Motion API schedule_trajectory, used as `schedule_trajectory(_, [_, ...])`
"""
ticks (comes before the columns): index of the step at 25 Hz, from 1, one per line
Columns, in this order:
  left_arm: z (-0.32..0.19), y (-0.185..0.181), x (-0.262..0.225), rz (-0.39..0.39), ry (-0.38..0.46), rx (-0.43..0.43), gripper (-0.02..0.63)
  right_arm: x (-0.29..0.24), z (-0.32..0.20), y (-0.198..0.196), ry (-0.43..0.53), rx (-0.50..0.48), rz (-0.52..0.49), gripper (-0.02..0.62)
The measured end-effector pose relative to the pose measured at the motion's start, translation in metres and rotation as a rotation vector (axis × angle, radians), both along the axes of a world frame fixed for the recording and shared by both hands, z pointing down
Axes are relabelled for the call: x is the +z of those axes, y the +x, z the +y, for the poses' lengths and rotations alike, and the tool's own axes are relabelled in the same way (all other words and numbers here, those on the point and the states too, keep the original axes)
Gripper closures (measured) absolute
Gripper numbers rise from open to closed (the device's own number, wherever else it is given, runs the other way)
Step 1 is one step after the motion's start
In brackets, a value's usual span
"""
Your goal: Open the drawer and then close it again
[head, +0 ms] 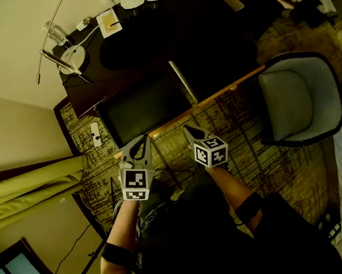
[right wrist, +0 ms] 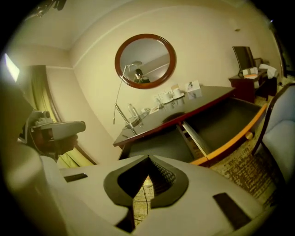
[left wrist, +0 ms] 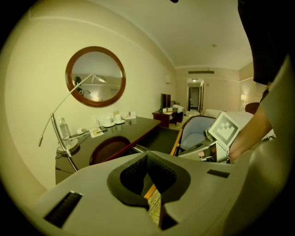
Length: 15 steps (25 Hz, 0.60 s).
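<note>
Nearest us, the left gripper (head: 137,143) and the right gripper (head: 190,131) both have their jaws pressed together with nothing between them. The drawer (head: 146,105) lies just beyond their tips, pulled well out from under the counter (head: 148,38). Its pale front edge runs across our path from lower left to upper right, so we judge the closing push must go square to that edge, away from us. The left gripper looks nearer the edge's left end, the right nearer its middle; we cannot tell if either touches it. The right gripper view alone shows a small knob (right wrist: 249,136) below the front edge, while the left gripper view catches only a sliver of it. A chair (head: 300,98) stands to the right.
</note>
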<state>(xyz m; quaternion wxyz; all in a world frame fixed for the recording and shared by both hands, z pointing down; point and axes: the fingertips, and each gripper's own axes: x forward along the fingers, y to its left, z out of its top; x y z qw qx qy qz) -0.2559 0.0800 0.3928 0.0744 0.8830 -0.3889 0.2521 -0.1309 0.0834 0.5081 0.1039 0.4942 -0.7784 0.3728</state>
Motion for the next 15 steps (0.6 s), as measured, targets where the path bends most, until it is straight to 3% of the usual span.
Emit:
schedule_trajectory(4, [0.006,0.009,0.029,-0.017,-0.034,0.035,0.612,0.064,0.008,0.009,-0.091,0.085,-0.061,0.6])
schedule_trajectory(10, [0.001,0.033,0.064,-0.022,-0.042,0.062,0.612,0.143,-0.007,0.037,-0.128,0.136,-0.041,0.6])
schedule_trajectory(15, [-0.01,0.055,0.091,-0.013,-0.054,0.03,0.612,0.175,-0.017,0.043,-0.134,0.094,-0.047,0.6])
